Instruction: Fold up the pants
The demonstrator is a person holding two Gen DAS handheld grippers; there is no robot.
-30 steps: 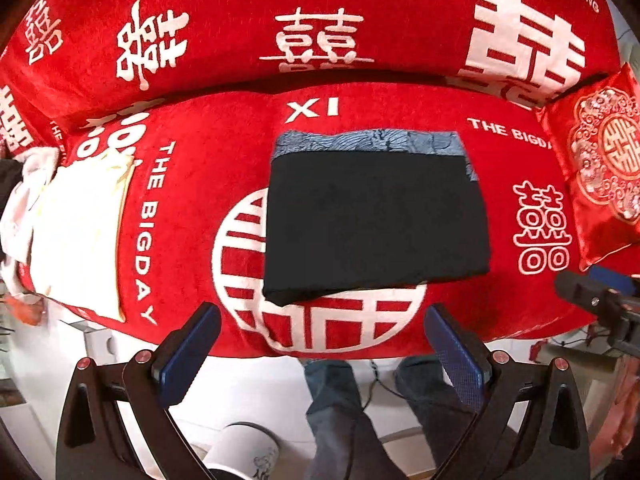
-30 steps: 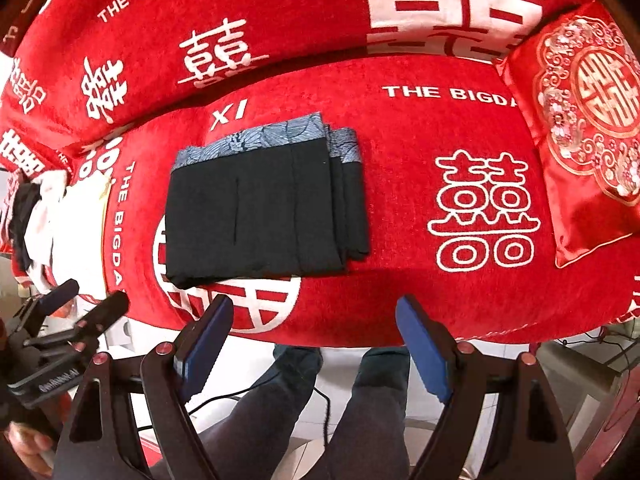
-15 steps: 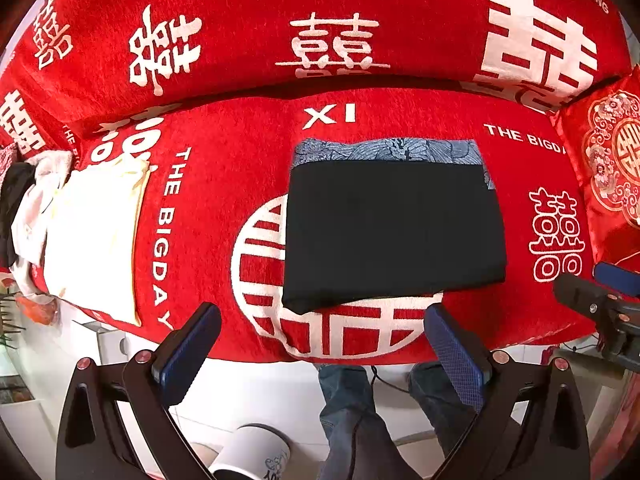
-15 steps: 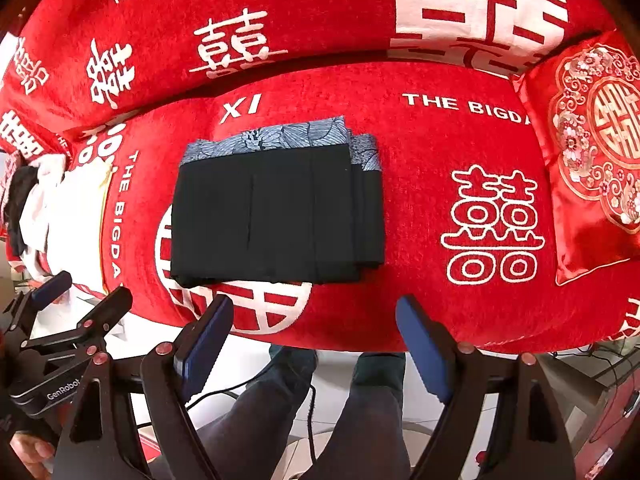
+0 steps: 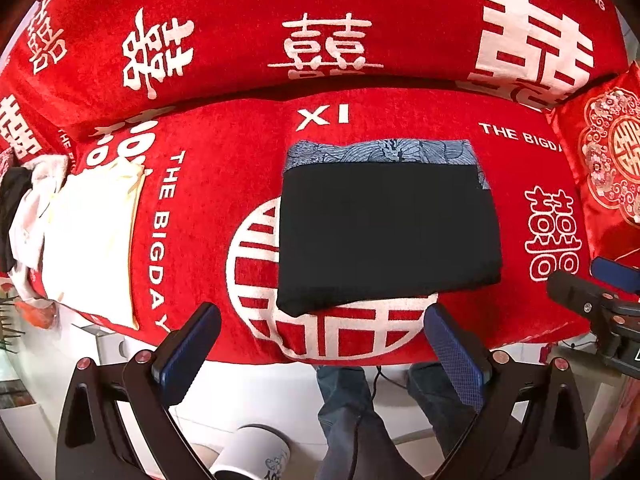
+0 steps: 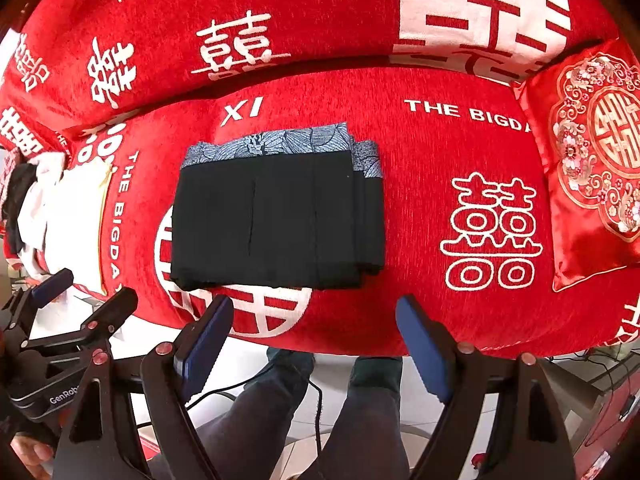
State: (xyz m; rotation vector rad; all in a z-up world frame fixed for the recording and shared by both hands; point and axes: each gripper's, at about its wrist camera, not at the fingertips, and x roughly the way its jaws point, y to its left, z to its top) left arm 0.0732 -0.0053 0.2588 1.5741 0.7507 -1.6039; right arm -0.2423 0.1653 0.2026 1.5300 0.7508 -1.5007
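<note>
Black pants [image 5: 388,232] [image 6: 276,216] lie folded into a flat rectangle on the red sofa seat [image 5: 208,208] [image 6: 432,208], with a blue-grey patterned band along the far edge. My left gripper [image 5: 320,336] hangs open above the seat's front edge, just short of the pants, with nothing between its blue pads. My right gripper [image 6: 316,332] is open too, held near the front edge below the pants and empty. Each gripper shows at the side of the other's view.
A cream folded cloth [image 5: 92,240] and a pile of white and dark clothes [image 5: 20,216] lie at the seat's left end. An embroidered red cushion [image 6: 592,160] stands at the right end. A person's legs in jeans [image 6: 360,408] and a white cup [image 5: 252,456] are below.
Both views have shifted slightly, so the pants sit a little further right in each picture. The pants lie as before and both grippers stay open.
</note>
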